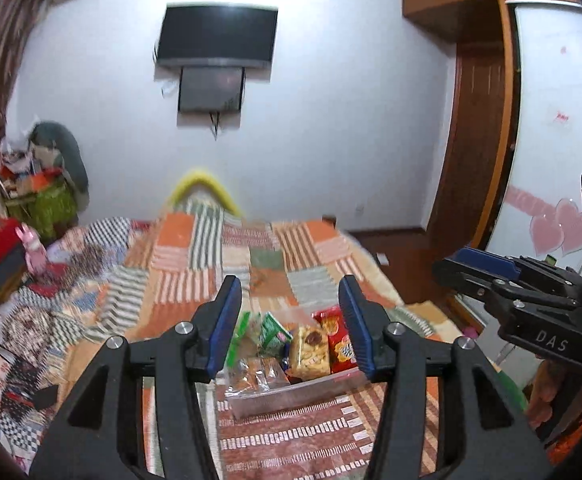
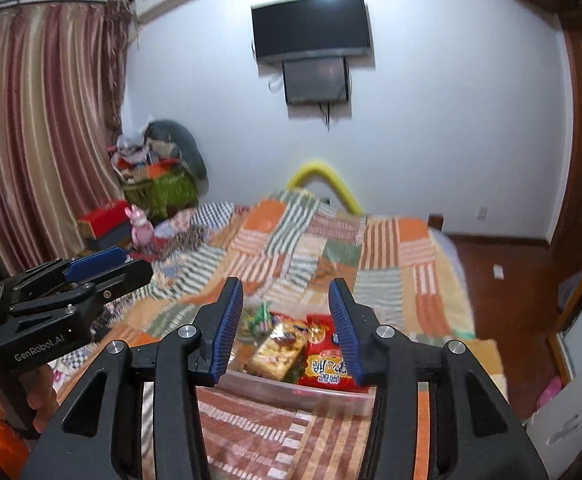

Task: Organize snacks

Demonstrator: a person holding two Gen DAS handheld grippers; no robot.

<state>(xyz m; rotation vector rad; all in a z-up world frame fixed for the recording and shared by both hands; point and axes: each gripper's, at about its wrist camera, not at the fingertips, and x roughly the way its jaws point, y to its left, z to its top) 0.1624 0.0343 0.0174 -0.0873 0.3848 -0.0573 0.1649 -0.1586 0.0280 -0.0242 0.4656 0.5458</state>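
A clear plastic bin (image 1: 291, 398) rests on the patchwork quilt, filled with snack packets. Among them are green packets (image 1: 277, 332), a yellow packet (image 1: 311, 354), a red packet (image 1: 341, 346) and brown ones (image 1: 257, 376). My left gripper (image 1: 291, 294) hovers above and short of the bin, open, nothing between its blue pads. The right gripper (image 1: 451, 266) shows at the right edge. In the right wrist view the right gripper (image 2: 286, 292) is also open and empty over the bin (image 2: 331, 400), with the red packet (image 2: 327, 364) and yellow packet (image 2: 279, 350) below. The left gripper (image 2: 135, 262) is at the left.
The quilt (image 1: 195, 264) covers a bed that runs toward a white wall with a TV (image 1: 217, 36). A pink toy (image 2: 141, 226), a red box (image 2: 105, 218) and piled bags (image 2: 159, 184) lie left, near the curtain (image 2: 39, 120). Wooden floor (image 2: 507, 280) and a wardrobe (image 1: 479, 120) are right.
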